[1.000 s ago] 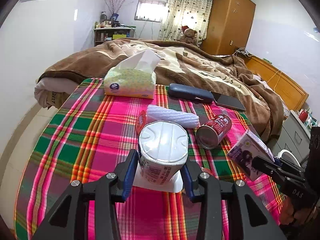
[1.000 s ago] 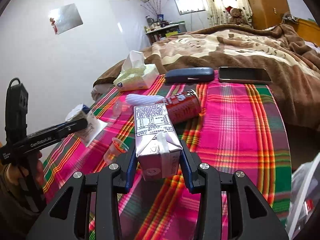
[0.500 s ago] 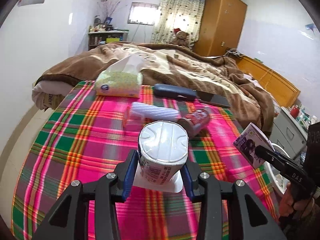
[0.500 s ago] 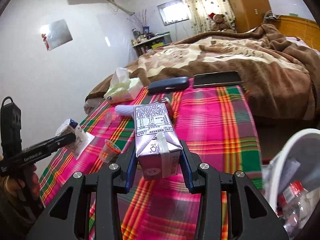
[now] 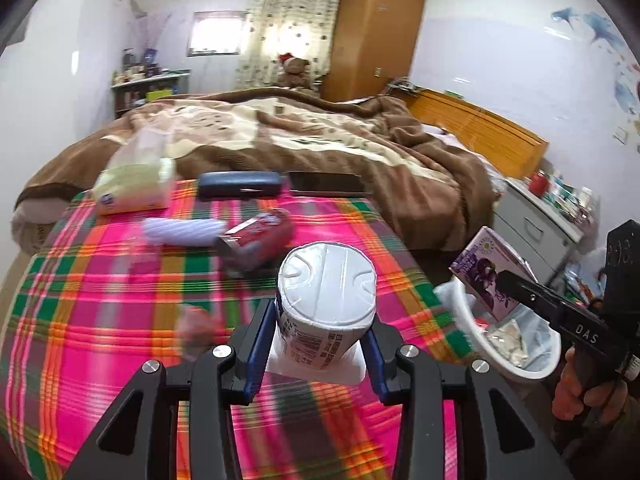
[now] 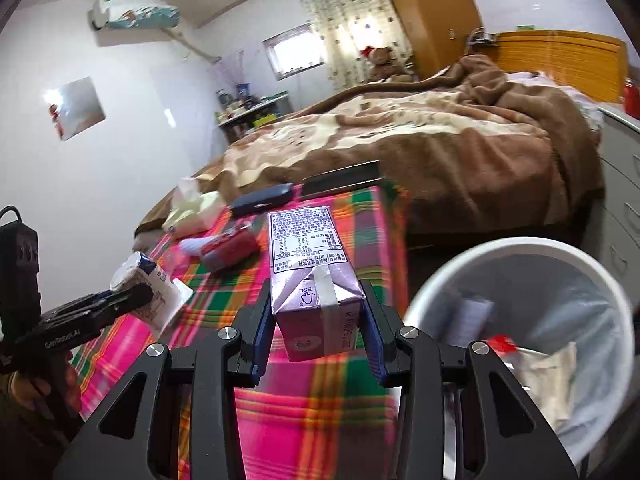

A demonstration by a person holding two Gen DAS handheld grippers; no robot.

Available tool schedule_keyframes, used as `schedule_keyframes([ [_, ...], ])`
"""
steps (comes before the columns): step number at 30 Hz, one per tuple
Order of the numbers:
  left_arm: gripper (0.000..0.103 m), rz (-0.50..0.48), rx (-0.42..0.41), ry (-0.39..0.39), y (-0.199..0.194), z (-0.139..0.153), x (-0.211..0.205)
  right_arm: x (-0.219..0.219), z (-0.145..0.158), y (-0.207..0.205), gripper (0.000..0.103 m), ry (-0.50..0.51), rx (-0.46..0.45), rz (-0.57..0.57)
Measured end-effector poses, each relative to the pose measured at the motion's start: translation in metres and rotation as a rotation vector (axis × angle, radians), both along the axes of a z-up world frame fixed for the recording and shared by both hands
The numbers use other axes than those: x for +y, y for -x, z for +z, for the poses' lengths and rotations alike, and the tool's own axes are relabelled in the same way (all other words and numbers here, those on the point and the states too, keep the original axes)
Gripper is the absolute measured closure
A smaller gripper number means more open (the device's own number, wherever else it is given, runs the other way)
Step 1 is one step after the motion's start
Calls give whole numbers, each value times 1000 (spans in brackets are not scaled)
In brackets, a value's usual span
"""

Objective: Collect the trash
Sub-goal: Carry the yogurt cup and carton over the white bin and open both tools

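Right wrist view: the white trash bin [image 6: 532,264] is seen at the near right, beside the plaid table [image 6: 320,420], lined with a pale bag.
Bin contents: crumpled wrappers, a red-capped piece and a pale carton-like shape are made out inside; more cannot be told through the blur.
Purple carton [image 6: 310,276]: clamped at its lower sides between the blue pads of the right gripper [image 6: 317,332], held just left of the bin rim and above the table edge.
Carton handling: judged light and probably empty, with thin walls that would dent under a hard squeeze; the flat side faces are the best hold.
White cup [image 5: 326,308]: pinched by the left gripper [image 5: 320,344] low on its body, sealed foil top facing away, carried above the near table.
Cup handling: judged light, thin-walled, slightly slippery and easily crushed; the firmer lower body is the place to be held.
Left on the table: a red can [image 5: 256,240] lying on its side and a ribbed white bottle [image 5: 182,230], both far left of the bin.
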State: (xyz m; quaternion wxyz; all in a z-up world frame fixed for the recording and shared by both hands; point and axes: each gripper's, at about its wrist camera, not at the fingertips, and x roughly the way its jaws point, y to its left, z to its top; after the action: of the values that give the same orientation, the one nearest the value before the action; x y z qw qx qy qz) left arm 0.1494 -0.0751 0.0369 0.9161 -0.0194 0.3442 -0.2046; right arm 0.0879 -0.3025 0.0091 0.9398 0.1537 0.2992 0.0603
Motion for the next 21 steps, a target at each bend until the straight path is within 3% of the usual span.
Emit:
schedule_keyframes([
  [21, 61, -315, 10, -35, 20, -6, -171, -85, -14, 36, 63, 56, 55, -266],
])
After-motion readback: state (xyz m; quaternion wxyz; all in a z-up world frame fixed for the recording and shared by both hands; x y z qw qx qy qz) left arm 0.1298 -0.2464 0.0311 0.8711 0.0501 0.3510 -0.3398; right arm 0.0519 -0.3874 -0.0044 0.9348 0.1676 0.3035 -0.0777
